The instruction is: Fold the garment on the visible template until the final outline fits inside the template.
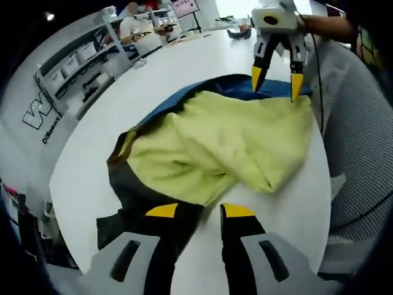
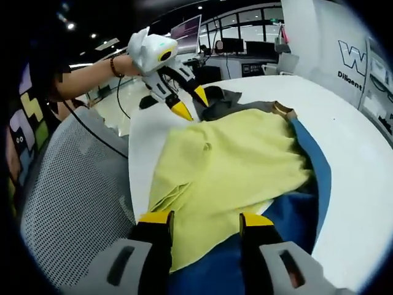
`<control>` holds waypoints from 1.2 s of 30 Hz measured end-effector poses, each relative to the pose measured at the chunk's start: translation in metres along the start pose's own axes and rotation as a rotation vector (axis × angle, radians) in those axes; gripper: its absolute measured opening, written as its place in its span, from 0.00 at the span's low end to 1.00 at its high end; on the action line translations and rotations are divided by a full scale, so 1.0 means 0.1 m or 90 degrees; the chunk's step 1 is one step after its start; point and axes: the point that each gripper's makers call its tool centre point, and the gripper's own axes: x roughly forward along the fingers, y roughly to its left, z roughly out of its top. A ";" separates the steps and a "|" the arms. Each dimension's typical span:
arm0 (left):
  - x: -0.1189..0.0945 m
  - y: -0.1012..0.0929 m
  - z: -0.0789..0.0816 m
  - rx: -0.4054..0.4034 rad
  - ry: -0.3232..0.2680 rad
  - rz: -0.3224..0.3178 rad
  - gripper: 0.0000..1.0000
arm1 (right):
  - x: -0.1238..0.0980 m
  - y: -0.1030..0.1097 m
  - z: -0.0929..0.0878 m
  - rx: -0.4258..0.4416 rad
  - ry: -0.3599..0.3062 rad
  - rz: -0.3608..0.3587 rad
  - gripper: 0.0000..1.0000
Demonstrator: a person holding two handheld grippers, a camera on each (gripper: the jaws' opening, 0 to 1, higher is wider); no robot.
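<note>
Parted jaws with yellow tips rise from the bottom of the left gripper view, my left gripper (image 1: 200,212) wide open and gripping nothing, its tips just at the near hem of the yellow-green garment (image 1: 227,144). That garment lies rumpled on the white table (image 1: 104,153), over a blue template (image 1: 178,98) that peeks out along the far edge, with a dark grey cloth (image 1: 132,184) at its left. I see the right gripper (image 1: 276,80) across the garment at the far edge, jaws spread, holding nothing.

From the right gripper view, my own jaws stand open over the garment's near hem with nothing held. The garment's long axis runs from these jaws toward the left gripper at the opposite end. I judge each gripper nearest its own hem, so either end could be lifted and folded inward.
</note>
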 end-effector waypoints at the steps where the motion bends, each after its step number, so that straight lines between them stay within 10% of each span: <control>1: 0.01 0.00 0.00 0.004 0.002 -0.001 0.22 | 0.00 0.00 -0.01 -0.002 0.002 0.000 0.37; 36: 0.36 -0.30 0.17 0.082 -0.015 -0.126 0.02 | 0.11 0.12 -0.32 -0.117 0.101 0.027 0.19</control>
